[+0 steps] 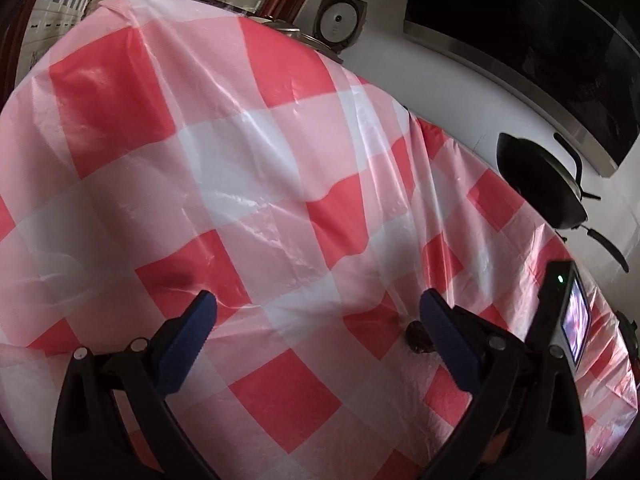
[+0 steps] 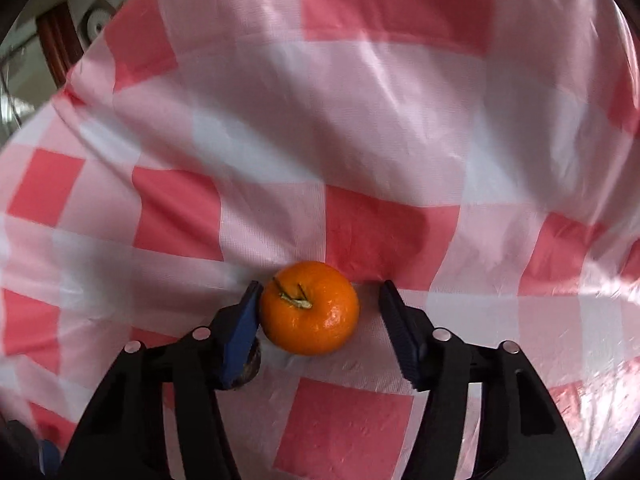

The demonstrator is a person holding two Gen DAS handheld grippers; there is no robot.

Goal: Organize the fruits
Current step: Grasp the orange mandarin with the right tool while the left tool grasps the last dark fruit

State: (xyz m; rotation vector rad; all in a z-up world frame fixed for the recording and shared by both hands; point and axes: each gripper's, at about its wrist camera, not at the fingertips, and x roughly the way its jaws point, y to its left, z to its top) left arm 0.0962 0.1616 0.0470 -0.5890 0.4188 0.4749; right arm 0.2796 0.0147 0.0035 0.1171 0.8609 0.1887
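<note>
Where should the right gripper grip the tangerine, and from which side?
Across its widest middle, coming down from above at a tilt, as now. The tangerine sits stem-up on the checked tablecloth, round, so opposite sides of the bulge give the pads even seats. It already lies inside the right gripper: the left finger touches it, the right finger stands off. Centre it before closing.

Orange tangerine [image 2: 310, 307], red-white checked tablecloth [image 2: 360, 128]

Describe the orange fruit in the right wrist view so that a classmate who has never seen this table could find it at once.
Start at the red-and-white checked tablecloth. Near its lower middle, the right gripper has its jaws on either side of the mandarin. It is round, glossy orange, stalk up, unlike the small dark object beside it.
</note>
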